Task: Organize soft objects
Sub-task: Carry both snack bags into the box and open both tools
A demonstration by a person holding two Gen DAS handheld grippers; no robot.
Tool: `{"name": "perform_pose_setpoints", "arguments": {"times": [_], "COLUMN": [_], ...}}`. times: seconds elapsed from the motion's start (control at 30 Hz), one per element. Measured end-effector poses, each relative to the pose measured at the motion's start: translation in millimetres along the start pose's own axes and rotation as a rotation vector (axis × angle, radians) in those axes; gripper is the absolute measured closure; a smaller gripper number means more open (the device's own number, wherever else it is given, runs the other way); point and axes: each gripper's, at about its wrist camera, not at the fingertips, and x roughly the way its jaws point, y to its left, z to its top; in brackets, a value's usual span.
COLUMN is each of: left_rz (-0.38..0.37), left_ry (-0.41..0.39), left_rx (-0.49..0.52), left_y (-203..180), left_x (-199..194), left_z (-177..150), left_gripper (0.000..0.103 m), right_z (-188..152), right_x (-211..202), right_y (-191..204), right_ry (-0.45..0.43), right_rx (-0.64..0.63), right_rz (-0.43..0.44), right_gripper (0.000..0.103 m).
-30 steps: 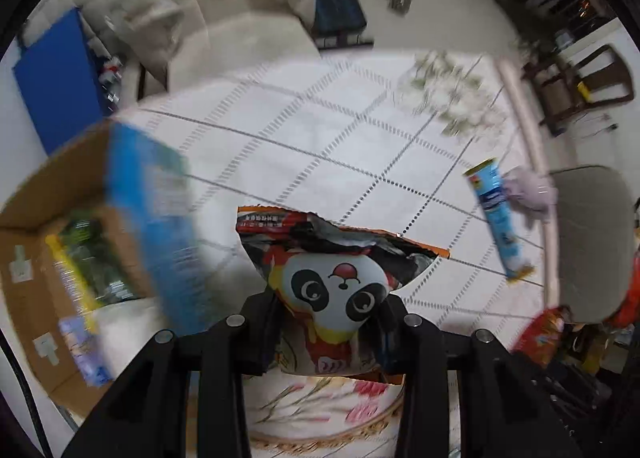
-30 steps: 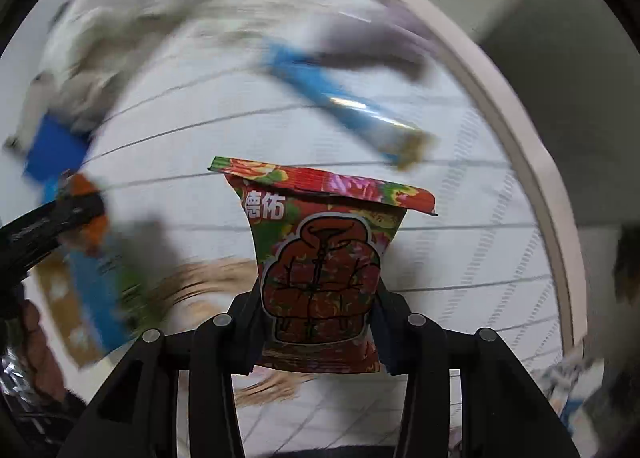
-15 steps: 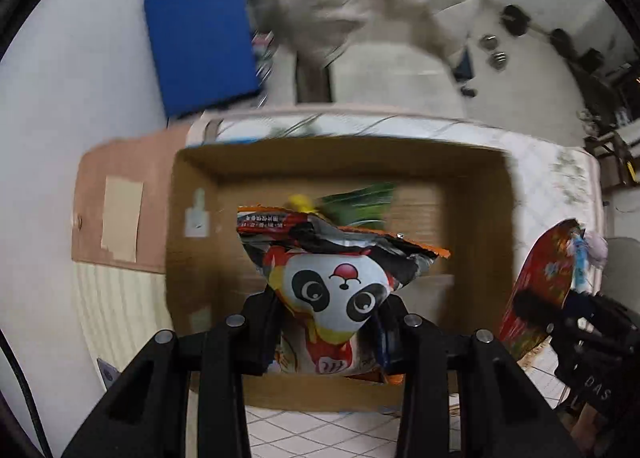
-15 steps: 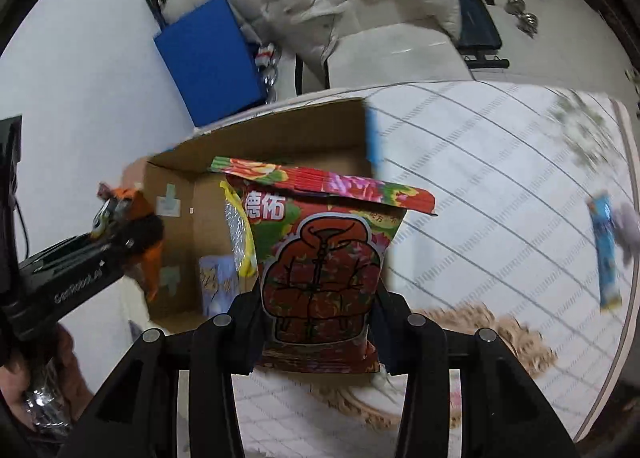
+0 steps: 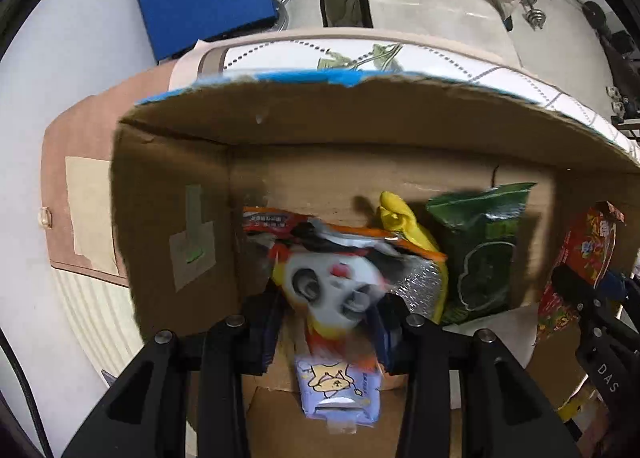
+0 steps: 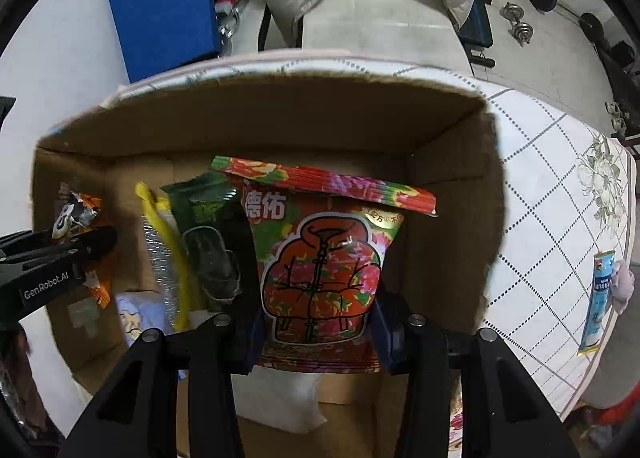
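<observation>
Two snack bags hang over the open cardboard box [image 5: 172, 194], one in each gripper. Between the fingers of the left gripper [image 5: 328, 322] sits the panda bag [image 5: 340, 278], blurred and tilted, and the jaws are easing apart around it; whether the pads are clamping it or it is already slipping free I cannot tell. Beyond that gripper, a yellow bag [image 5: 404, 218] and a green bag [image 5: 484, 250] stand against the far wall of the box, and a pale blue packet [image 5: 340, 390] lies directly beneath the fingers. The right gripper [image 6: 316, 322] has its pads pressed on the sides of the red flowered bag [image 6: 320, 266], holding it upright over the empty end of the box, with a white packet [image 6: 280, 398] below. Looks like the dropping-in step: next I would expect the left jaws to widen until the panda bag falls clear, then the right to lower and let go beside the green bag
</observation>
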Motion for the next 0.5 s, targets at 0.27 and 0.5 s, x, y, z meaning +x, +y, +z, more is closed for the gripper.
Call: {"name": "perform_pose_setpoints", "arguments": {"times": [0.27,0.5], "left_rz": [-0.01,-0.032], "left_ry": [-0.044,-0.157], "left_rx": [-0.017,-0.029], "left_y": [4,3], "left_x": [-17,-59], "left_z": [-2,-27], "left_gripper": [0.032,0.006], "right_z": [1,-13], "right_x": [-5,-34], "right_y": [7,4], "right_ry": [0.022,-0.039], "right_rx": [-0.009,0.008], "right_rz": [0.004,-0.018], "right_gripper": [0.009,0.0]}}
